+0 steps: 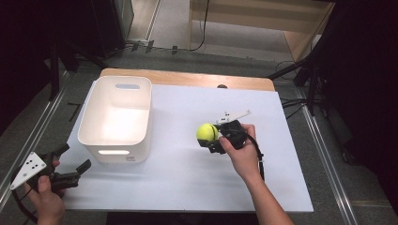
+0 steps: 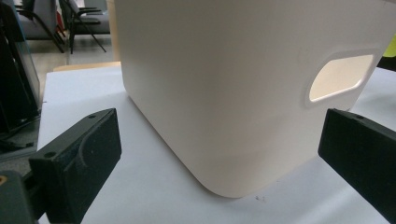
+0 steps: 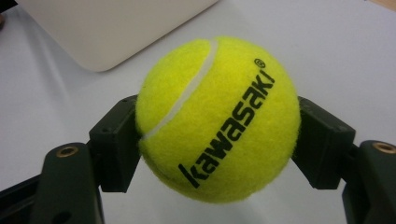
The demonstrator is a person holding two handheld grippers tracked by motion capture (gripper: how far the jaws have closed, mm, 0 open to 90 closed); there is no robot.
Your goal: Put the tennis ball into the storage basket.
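Right gripper (image 1: pixel 210 139) fingers are clamping the Kawasaki tennis ball (image 1: pixel 207 132) mid-frame; grasp done, drop into white bin (image 1: pixel 99 137) left. Left gripper (image 1: pixel 75 166) is idling lower left, fingers spread.

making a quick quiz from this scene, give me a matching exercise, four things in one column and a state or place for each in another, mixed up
Things:
1. ball
2. bin
3. left gripper
4. right gripper

States or places:
A. open, near the table's left front corner
B. white, standing on the left half of the table
C. yellow, printed "kawasaki", held between two jaws
D. shut on something, right of the bin

Pairs: 1-C, 2-B, 3-A, 4-D
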